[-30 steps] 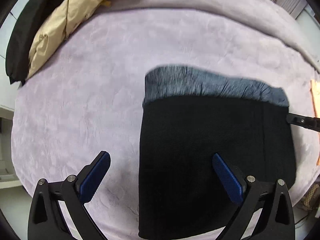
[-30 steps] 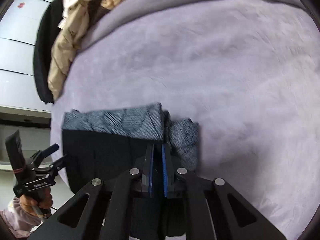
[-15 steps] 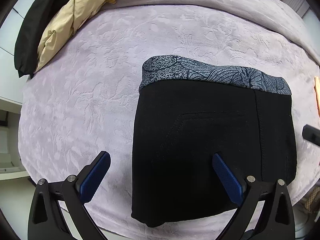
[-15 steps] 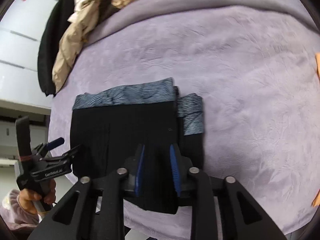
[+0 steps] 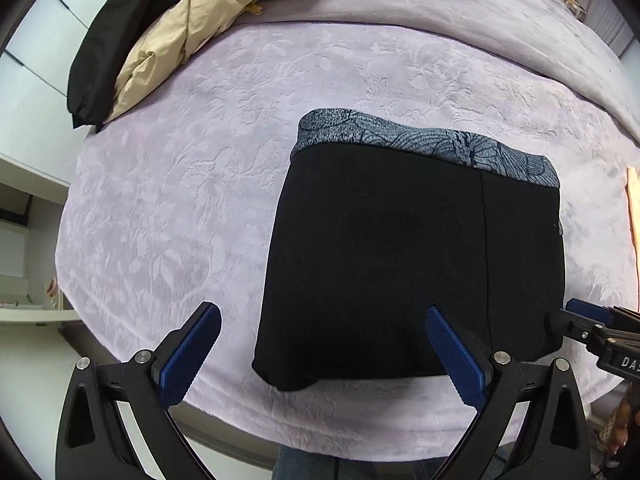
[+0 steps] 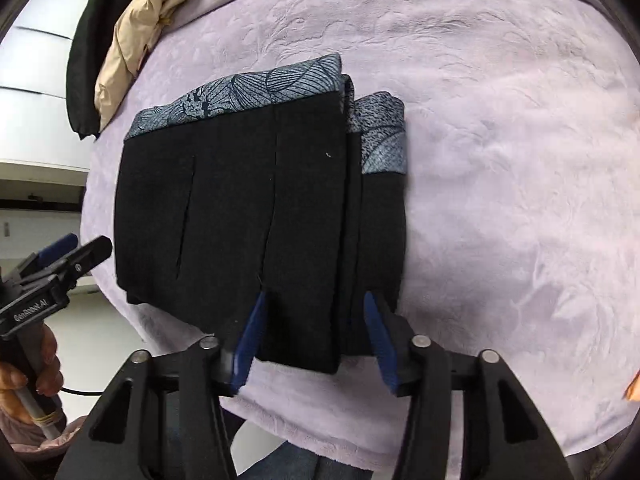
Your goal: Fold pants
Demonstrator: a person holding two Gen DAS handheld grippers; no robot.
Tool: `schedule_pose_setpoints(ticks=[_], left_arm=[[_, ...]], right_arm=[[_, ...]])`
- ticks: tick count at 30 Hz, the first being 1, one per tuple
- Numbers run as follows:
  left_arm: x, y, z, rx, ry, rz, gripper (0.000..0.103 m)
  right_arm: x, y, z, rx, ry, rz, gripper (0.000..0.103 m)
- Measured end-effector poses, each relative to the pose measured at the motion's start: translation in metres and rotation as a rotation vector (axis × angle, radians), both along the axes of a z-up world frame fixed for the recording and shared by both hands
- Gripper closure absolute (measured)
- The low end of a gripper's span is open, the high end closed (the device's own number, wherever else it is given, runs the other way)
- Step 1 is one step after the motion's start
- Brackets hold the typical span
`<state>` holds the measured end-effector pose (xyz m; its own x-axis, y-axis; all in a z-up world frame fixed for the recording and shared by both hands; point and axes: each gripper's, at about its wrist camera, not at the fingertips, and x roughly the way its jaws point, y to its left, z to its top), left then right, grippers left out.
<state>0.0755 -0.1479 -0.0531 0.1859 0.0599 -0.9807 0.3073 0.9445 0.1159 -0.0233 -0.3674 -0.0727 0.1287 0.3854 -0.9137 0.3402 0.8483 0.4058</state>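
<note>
The black pants point(image 5: 400, 256) lie folded in a compact rectangle on the lilac bedspread point(image 5: 200, 184), with a grey-blue patterned waistband point(image 5: 420, 140) along the far edge. My left gripper point(image 5: 320, 352) is open and empty, above the fold's near left corner. My right gripper point(image 6: 316, 340) is open and empty, its pads on either side of the fold's near right edge point(image 6: 304, 320), not touching. In the right wrist view the pants point(image 6: 240, 208) show stacked layers, with a lower layer sticking out on the right point(image 6: 384, 140). Each gripper shows in the other's view, the right one point(image 5: 592, 324) and the left one point(image 6: 56, 264).
A pile of clothes, a beige jacket point(image 5: 188, 36) and a black garment point(image 5: 100, 44), lies at the bed's far left. An orange item point(image 5: 634, 208) sits at the right edge. White furniture point(image 5: 24, 240) stands left of the bed. The bed's near edge runs just below the pants.
My right gripper has let go of the pants and opened, then drawn back. Both grippers have pulled back toward the near edge. The fold now lies flat and still.
</note>
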Motion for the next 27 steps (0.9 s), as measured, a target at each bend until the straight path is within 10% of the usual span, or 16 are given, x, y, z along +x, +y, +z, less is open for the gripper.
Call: schedule_pose_setpoints(ticks=[14, 27], left_arm=[[-0.023, 0.004, 0.013, -0.058, -0.001, -0.065, 0.001], [-0.029, 0.035, 0.027, -0.109, -0.041, -0.111, 0.001]], right_arm=[[-0.015, 0.030, 0.036, -0.079, -0.067, -0.061, 0.018], [-0.030, 0.073, 0.057, -0.217, -0.060, -0.132, 0.018]])
